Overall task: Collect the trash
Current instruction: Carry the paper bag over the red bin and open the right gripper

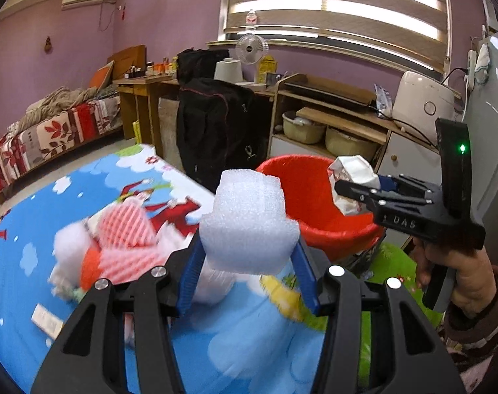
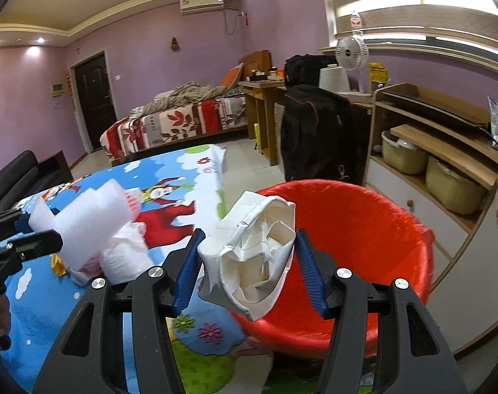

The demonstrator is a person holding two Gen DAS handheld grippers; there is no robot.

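My left gripper [image 1: 249,246] is shut on a white foam block [image 1: 249,220], lifted above the cartoon-print table [image 1: 84,197]. In the right wrist view that same foam block [image 2: 84,226] hangs at the left in the left gripper [image 2: 35,239]. My right gripper [image 2: 247,246] is shut on a crumpled white paper carton [image 2: 252,256], held at the near rim of the red basin [image 2: 363,229]. In the left wrist view the right gripper [image 1: 350,190] holds the carton [image 1: 354,170] over the red basin [image 1: 301,197]. More trash [image 1: 124,246], pink foam net and white wads, lies blurred on the table.
A black bag [image 1: 216,128] on a chair stands behind the basin. Wooden shelves [image 1: 334,115] with baskets and a rice cooker [image 1: 422,101] line the right wall. A bed [image 1: 52,131] sits far left. A person's hand [image 1: 459,272] grips the right tool.
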